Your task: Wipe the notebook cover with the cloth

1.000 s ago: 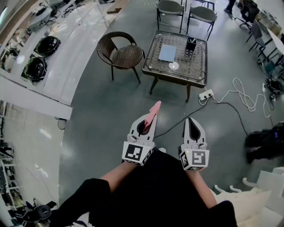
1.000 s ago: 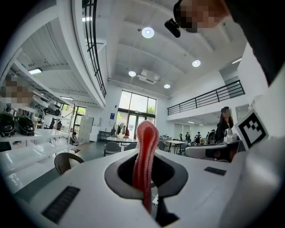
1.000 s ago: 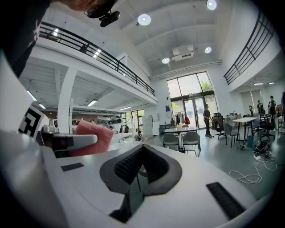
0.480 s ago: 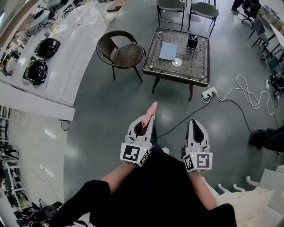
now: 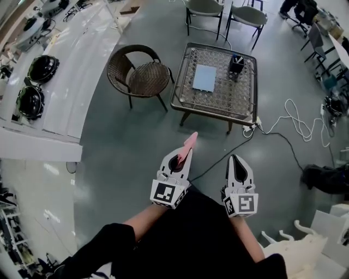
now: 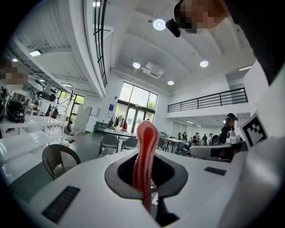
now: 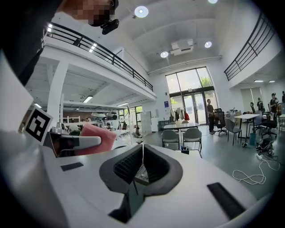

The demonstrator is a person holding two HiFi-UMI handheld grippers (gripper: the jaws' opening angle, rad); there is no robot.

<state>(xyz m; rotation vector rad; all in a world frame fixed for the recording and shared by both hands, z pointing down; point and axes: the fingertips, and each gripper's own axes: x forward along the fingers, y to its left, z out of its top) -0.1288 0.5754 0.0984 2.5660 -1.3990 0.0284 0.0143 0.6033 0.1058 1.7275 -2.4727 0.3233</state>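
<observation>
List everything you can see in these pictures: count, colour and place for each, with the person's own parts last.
low table: one, clear top on a woven frame, on the floor ahead
notebook: one, light blue, flat on the table
holder: one, black, far right part of the table
wicker chair: one, brown, left of the table
grey chairs: two, beyond the table
power strip: one, white, floor by the table's near right corner
round appliances: two, black, on the white counter at left
cloth: one, pink, in the left gripper's fingers
left gripper: one, white, shut on the cloth
right gripper: one, white, shut, empty
</observation>
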